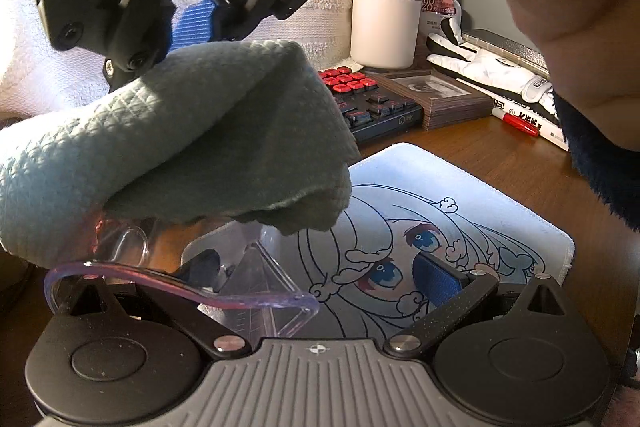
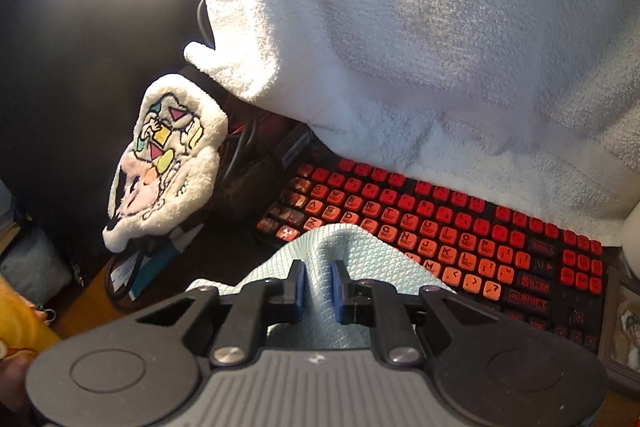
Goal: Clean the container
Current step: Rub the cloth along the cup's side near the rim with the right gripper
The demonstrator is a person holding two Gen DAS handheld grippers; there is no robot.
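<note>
Clear plastic container (image 1: 256,283) lies tilted, mouth toward the left tool (image 1: 320,291) gripping its rim; right tool (image 2: 319,289) pinches cloth (image 2: 352,251).

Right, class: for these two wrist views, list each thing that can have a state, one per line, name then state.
Right gripper: shut on the pale green waffle-weave cloth.
Left gripper: spread wide, one finger inside the clear plastic container, one outside; grip unclear.
Clear plastic container: lidless, tilted toward the camera, cloth hanging at its mouth.
White cylindrical canister: upright, lid on.
Red marker pen: capped, lying flat.
Red-keyed keyboard: far edge under the white fleece blanket.
</note>
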